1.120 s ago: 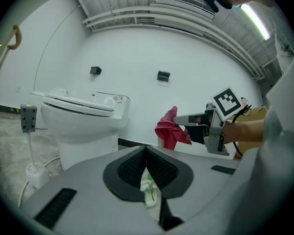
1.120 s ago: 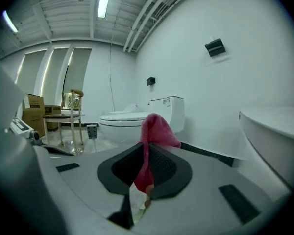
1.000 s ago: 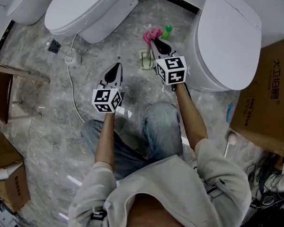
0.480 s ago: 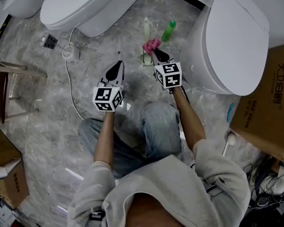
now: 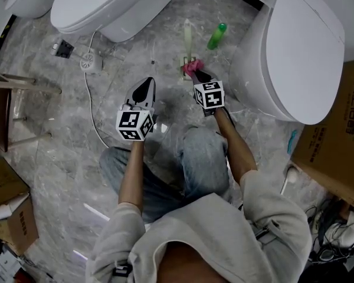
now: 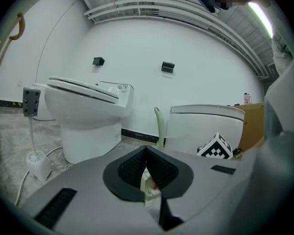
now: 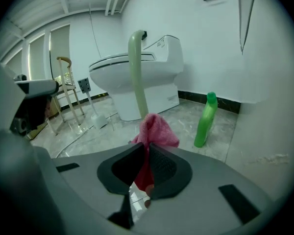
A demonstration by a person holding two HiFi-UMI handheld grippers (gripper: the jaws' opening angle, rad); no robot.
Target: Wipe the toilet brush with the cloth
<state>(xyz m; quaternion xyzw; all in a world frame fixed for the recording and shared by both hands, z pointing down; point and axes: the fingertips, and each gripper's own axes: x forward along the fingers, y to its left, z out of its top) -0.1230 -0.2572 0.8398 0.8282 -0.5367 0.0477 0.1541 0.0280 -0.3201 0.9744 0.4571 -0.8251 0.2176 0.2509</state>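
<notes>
Grey marble floor (image 5: 59, 158) | toilet brush (image 7: 136, 67) stood upright, handle free for wiping | right gripper (image 7: 146, 153) clamped on pink cloth (image 7: 154, 131), just beside brush, which I judged ready for wiping | left gripper (image 6: 146, 153) closed, empty, left of brush.

Grey marbled floor (image 5: 65, 152) seen from above, with toilets, a bottle and boxes

A white toilet (image 5: 106, 7), lid shut, stands at upper left and a second toilet (image 5: 295, 52) at right; a green bottle (image 5: 217, 36) stands upright between them. A white cable (image 5: 91, 108) trails down the floor from near the left toilet. One cardboard box (image 5: 336, 140) sits far right, another box (image 5: 9, 211) at lower left
</notes>
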